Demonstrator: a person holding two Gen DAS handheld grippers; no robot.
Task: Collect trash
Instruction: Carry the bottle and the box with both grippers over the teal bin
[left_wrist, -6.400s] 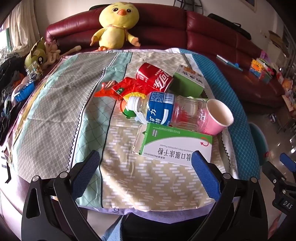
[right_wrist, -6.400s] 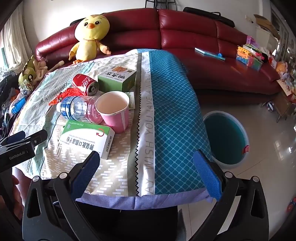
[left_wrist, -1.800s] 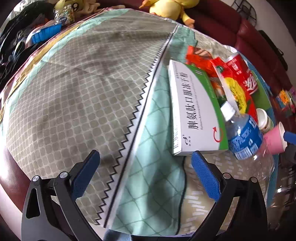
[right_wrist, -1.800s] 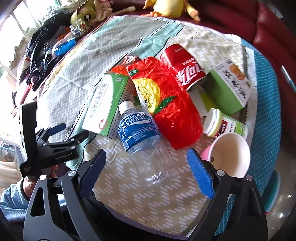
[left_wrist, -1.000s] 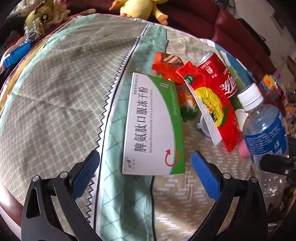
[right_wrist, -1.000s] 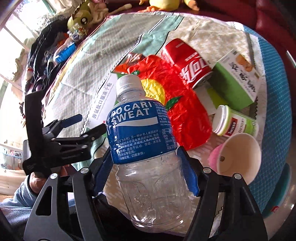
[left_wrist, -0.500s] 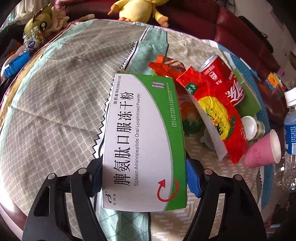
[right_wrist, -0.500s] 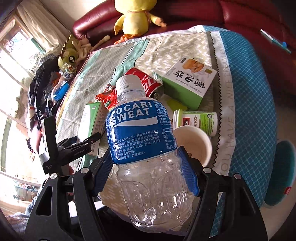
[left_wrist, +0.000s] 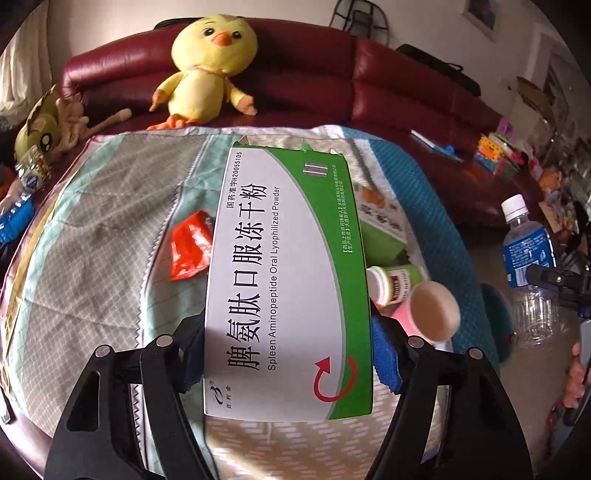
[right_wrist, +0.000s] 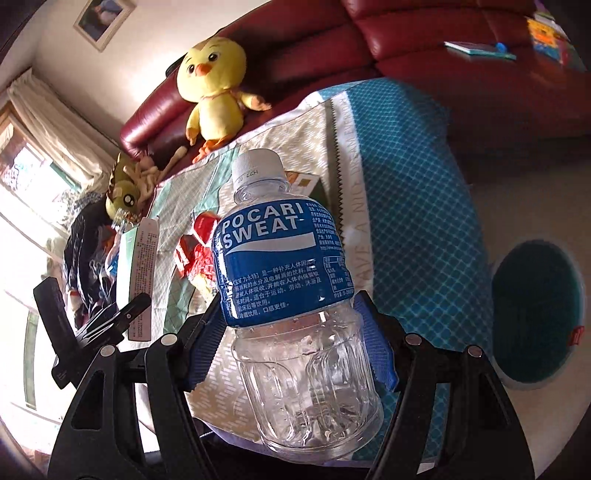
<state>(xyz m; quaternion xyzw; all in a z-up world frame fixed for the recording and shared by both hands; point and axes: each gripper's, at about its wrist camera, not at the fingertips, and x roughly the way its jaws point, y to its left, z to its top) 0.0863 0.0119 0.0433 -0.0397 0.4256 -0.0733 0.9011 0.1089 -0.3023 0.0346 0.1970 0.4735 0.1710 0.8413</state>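
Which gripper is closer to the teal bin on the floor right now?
Right. The right gripper, clamped on the Pocari Sweat bottle, is beside the teal bin. The left gripper, clamped on the medicine box, is over the table.

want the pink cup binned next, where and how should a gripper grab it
Pinch the pink paper cup across its side wall, just behind the rim, coming down from above. It lies on its side, mouth open toward the camera, with the small white jar close behind, so a side approach looks crowded.
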